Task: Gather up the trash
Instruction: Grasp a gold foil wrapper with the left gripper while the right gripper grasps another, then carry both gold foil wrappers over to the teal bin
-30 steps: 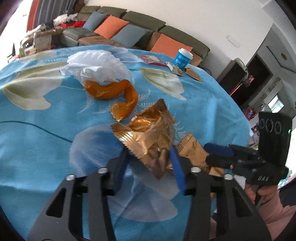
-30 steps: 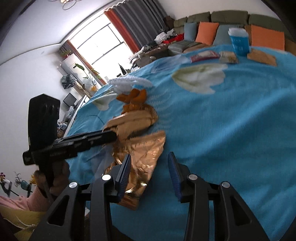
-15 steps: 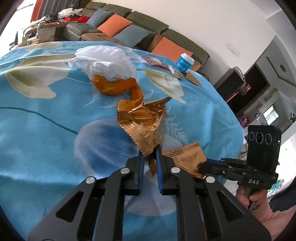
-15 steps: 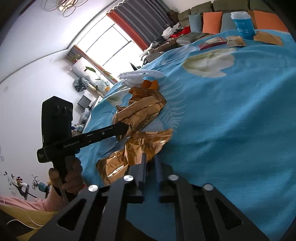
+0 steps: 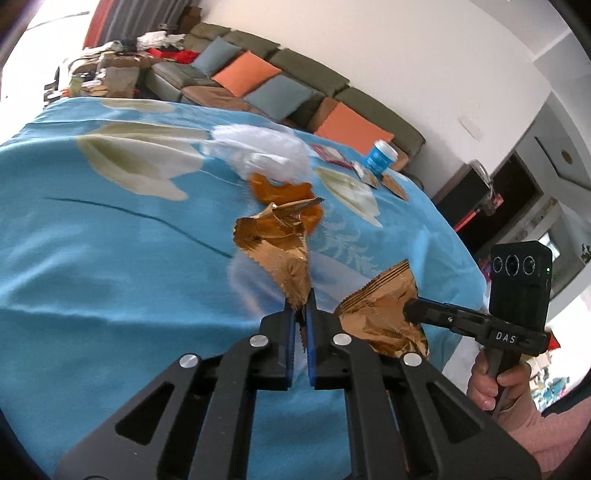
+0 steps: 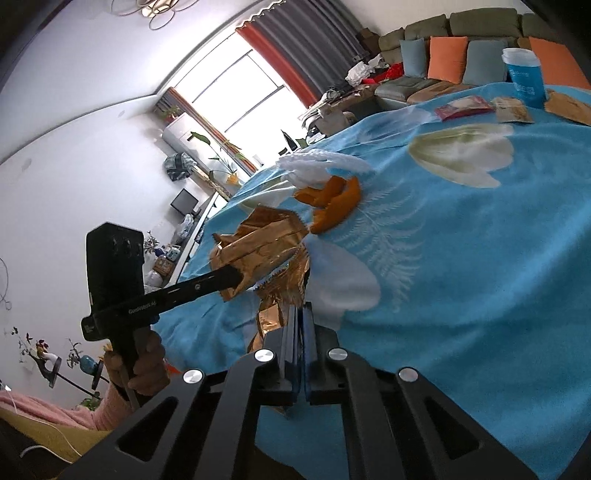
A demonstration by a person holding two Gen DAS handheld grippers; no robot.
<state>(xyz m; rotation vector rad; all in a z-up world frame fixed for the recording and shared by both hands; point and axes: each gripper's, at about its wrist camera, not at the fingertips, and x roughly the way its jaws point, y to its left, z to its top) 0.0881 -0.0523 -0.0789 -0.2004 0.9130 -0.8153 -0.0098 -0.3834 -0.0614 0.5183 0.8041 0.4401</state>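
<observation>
Left gripper [image 5: 302, 314]: pinching the upper gold wrapper [image 5: 280, 251], jaws narrow.
Right gripper [image 6: 300, 314]: clamping the lower gold wrapper [image 6: 284, 291].
Orange peel [image 5: 284, 194]: lying beside white tissue [image 5: 258, 153].

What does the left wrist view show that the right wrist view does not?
Left wrist only: a dark cabinet by the wall, and the right tongs seen from the side.

Right wrist only: the window with curtains, a ceiling lamp, and the left tongs seen from the side.

Both: the blue tablecloth, two gold wrappers, one pinched in each tongs, the orange peel, white tissue, blue cup and sofa.
</observation>
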